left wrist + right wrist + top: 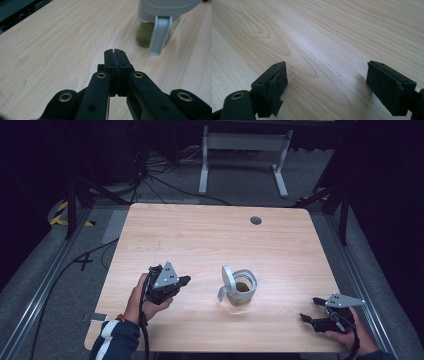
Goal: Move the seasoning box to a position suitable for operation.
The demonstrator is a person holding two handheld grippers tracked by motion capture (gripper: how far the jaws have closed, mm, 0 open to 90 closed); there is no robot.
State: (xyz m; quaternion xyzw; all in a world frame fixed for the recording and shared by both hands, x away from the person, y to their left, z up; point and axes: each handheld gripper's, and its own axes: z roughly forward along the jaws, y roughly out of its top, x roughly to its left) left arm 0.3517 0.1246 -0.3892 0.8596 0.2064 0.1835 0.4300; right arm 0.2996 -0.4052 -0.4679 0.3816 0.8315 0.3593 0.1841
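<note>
From above, a glass jar (pixel 242 291) with a grey flip lid stands near the middle of the wooden table (pixel 200 235), between the left gripper (pixel 184 281) and the right gripper (pixel 310 310), touching neither.

In the left gripper view, the jaws are pressed together and empty; the jar (pixel 150 32) stands ahead and right.

In the right gripper view, the jaws gape wide over bare table (pixel 324 37).

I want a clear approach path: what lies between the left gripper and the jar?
Bare wooden table separates the left gripper from the jar, as the left gripper view shows.
</note>
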